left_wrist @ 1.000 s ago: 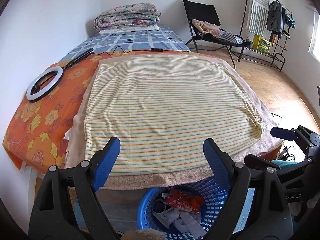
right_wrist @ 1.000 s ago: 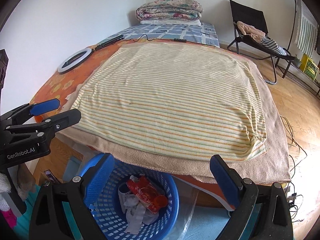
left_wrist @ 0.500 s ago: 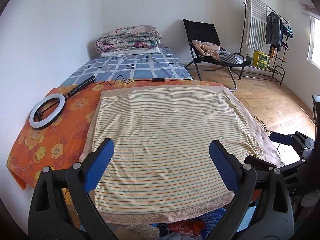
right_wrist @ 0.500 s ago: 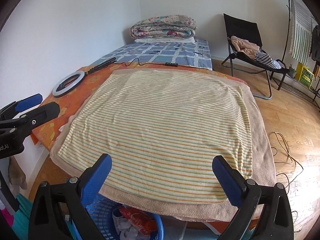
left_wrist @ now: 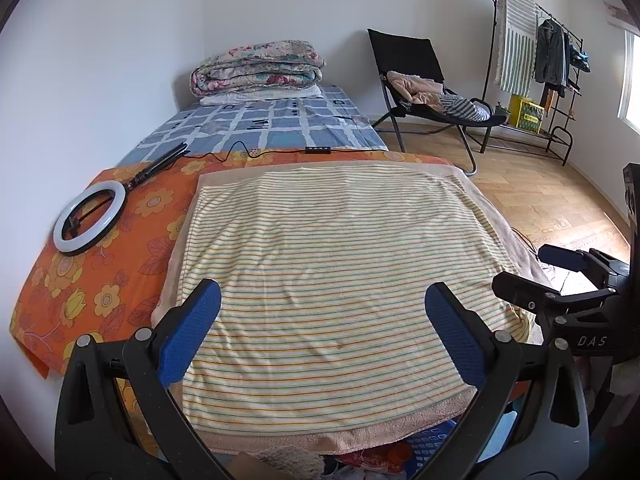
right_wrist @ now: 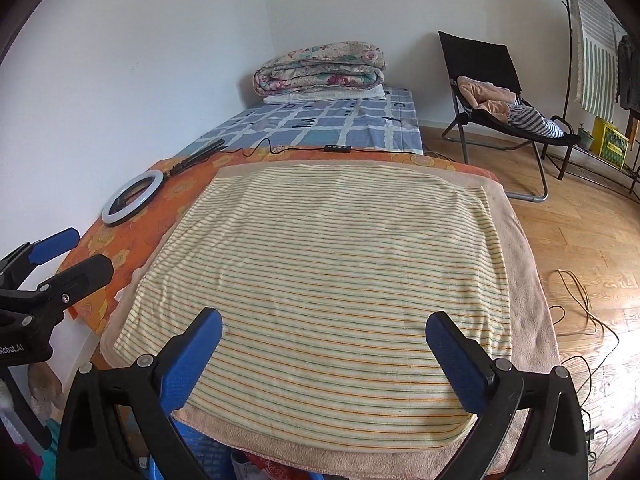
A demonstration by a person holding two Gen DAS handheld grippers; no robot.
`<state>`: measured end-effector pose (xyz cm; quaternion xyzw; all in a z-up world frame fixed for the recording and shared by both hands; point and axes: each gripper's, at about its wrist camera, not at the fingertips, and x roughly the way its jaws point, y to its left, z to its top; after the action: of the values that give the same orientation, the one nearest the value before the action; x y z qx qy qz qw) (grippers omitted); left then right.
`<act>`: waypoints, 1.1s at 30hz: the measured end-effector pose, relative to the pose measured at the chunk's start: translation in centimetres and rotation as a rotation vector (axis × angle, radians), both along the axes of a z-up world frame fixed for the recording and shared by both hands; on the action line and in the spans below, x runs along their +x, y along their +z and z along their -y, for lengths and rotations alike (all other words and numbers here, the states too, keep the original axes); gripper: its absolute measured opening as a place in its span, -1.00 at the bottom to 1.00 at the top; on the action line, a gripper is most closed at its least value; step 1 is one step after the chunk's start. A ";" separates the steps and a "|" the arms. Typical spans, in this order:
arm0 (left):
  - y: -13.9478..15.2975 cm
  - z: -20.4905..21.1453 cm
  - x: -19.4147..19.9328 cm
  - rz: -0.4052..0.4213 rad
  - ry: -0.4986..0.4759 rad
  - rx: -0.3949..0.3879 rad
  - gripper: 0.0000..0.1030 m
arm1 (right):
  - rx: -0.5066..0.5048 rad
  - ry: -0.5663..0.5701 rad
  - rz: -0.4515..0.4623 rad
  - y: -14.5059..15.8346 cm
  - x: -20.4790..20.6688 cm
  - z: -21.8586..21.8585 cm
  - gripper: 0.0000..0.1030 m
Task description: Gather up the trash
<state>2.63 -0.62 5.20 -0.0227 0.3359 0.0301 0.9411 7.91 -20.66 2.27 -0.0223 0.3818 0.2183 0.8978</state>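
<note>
Both grippers hang over the striped towel (left_wrist: 332, 280) on the worktop, and the risk I see is missed trash — the blue basket (left_wrist: 434, 442) with red wrappers (left_wrist: 372, 454) sits almost hidden under the near edge, so a reach down could snag the towel or tip it. Left gripper (left_wrist: 320, 332) has its jaws opening to full width, nothing between them; right gripper (right_wrist: 324, 340) stands wide apart too, holding and touching nothing.
</note>
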 end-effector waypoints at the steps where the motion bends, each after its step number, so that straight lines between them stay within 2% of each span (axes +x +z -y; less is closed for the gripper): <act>1: 0.0 -0.1 0.1 0.000 0.000 -0.003 1.00 | 0.009 -0.004 -0.001 0.0 0.1 0.0 0.99; 6: -0.1 -0.2 0.2 -0.009 0.002 -0.004 1.00 | 0.023 -0.035 -0.006 -0.1 0.7 0.2 0.99; 13: -0.4 -0.6 0.2 -0.014 0.018 -0.010 1.00 | 0.064 -0.047 -0.074 -1.4 1.5 0.2 0.99; 33: -0.7 -1.2 0.0 -0.016 0.035 -0.008 1.00 | 0.048 -0.060 -0.069 -1.7 1.0 0.0 0.99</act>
<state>2.61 0.55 4.46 -0.0319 0.3430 0.0453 0.9377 8.89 -20.65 0.56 0.0183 0.4078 0.2011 0.8905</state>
